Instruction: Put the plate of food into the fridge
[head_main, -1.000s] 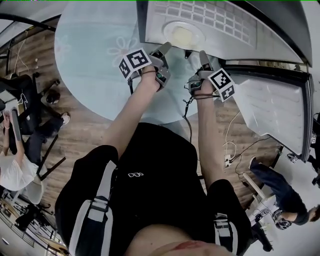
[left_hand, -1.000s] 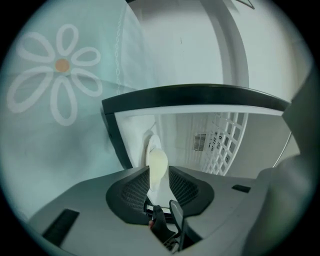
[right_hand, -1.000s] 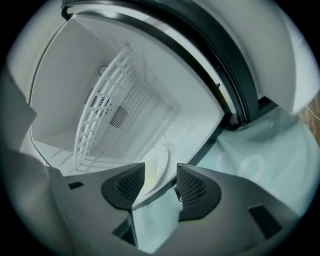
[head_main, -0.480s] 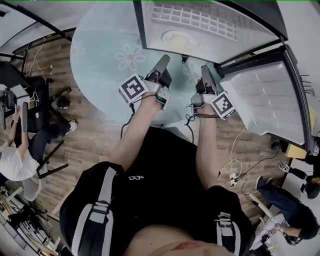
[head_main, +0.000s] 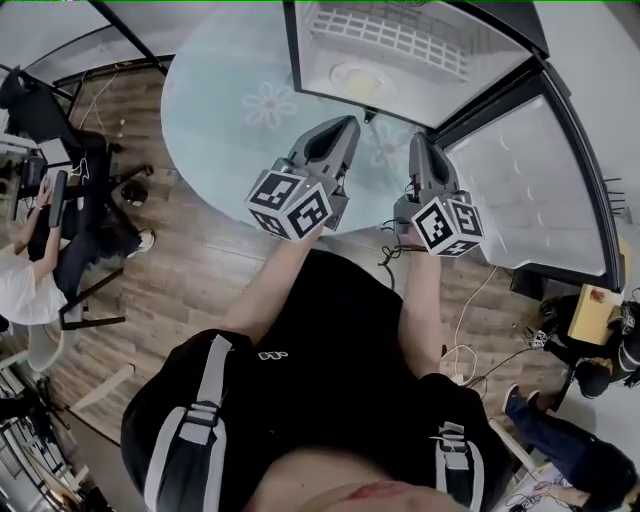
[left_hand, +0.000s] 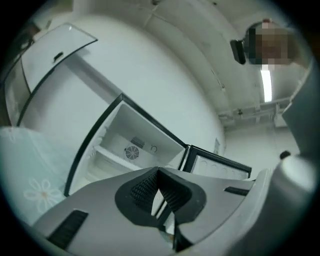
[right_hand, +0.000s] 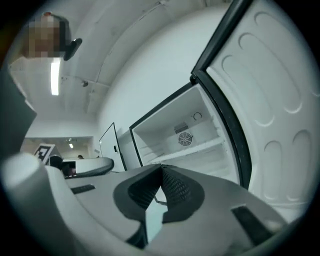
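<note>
Closest to you, the left gripper (head_main: 345, 124) and the right gripper (head_main: 420, 142) were raised side by side in front of your chest. Each had its jaws pressed together on nothing, the pads meeting in both gripper views. Below them lay the pale flowered rug (head_main: 215, 110), and past it the fridge (head_main: 298, 60) stood open. The plate of food (head_main: 362, 80) was already resting on its shelf, well apart from both tools. Furthest right, the fridge door (head_main: 520, 190) hung wide. That door looked like the main risk: a hard shove from a closed gripper could jolt the cabinet and slide the plate. Leaving it open would leave the job unfinished. A second before, both grippers were lower and close to the fridge mouth; they had since risen and rolled, while the plate stayed put.
</note>
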